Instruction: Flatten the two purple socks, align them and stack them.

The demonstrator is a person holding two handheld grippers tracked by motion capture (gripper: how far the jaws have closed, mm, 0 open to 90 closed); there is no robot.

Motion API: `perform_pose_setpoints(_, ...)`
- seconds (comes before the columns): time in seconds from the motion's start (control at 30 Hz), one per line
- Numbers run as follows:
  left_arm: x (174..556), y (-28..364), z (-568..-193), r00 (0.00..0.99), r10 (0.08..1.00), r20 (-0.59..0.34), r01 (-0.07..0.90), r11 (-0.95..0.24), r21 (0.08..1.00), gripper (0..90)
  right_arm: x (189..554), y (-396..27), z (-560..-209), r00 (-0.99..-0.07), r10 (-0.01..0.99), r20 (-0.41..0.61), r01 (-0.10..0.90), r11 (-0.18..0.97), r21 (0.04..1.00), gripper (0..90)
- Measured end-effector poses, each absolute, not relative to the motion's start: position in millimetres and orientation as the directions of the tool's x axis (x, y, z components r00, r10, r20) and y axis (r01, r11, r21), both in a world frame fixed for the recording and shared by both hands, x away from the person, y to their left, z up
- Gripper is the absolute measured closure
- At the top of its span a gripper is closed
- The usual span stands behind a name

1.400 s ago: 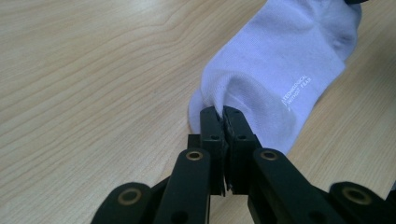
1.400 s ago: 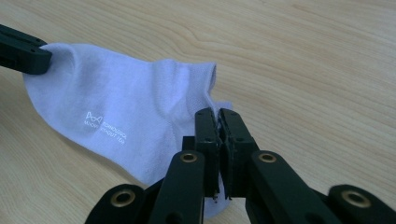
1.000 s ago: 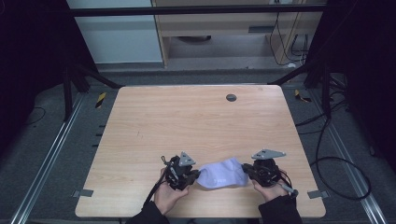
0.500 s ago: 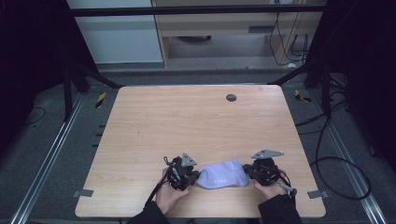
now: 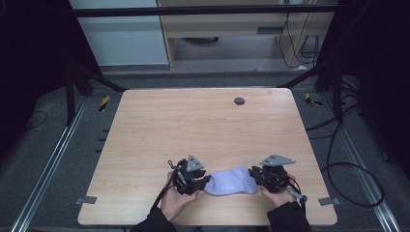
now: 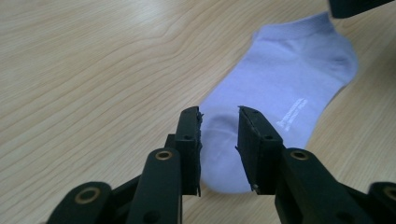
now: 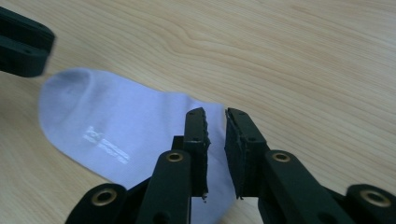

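Near the table's (image 5: 145, 130) front edge, a pale lilac sock (image 5: 231, 181) lies flat, lengthwise between the left gripper (image 5: 202, 181) and right gripper (image 5: 253, 175), whose jaws have just been opening and now stand apart over each end, gripping nothing.

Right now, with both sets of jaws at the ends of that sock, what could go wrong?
1. The left gripper has just been opening; the sock's toe lies between its jaws, so pulling away might drag it.
2. The right gripper has opened less, and the cuff could snag on its pads.
3. The sock lies near the table's front edge and could slide off.
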State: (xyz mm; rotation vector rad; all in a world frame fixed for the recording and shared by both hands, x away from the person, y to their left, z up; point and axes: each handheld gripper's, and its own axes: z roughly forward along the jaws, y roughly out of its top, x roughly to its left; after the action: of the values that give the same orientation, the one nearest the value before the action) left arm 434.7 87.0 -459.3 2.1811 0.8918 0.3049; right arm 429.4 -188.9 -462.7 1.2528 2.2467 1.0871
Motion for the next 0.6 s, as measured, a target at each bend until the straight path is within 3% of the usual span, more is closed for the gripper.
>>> perform_pose_setpoints(0.3, 442.1, 59.2, -484.3, 0.745, 0.665, -0.050, 0.515, -0.526, 0.677, 78.7, 440.6, -174.6, -482.0, -0.574, 0.817, 0.051, 0.593, 0.373, 0.713, 85.8)
perform_pose_setpoints(0.6, 441.3, 63.5, -479.5, 0.741, 0.670, -0.049, 0.507, -0.510, 0.695, 74.9, 443.1, -184.4, -487.5, -0.547, 0.835, 0.062, 0.620, 0.354, 0.701, 87.3)
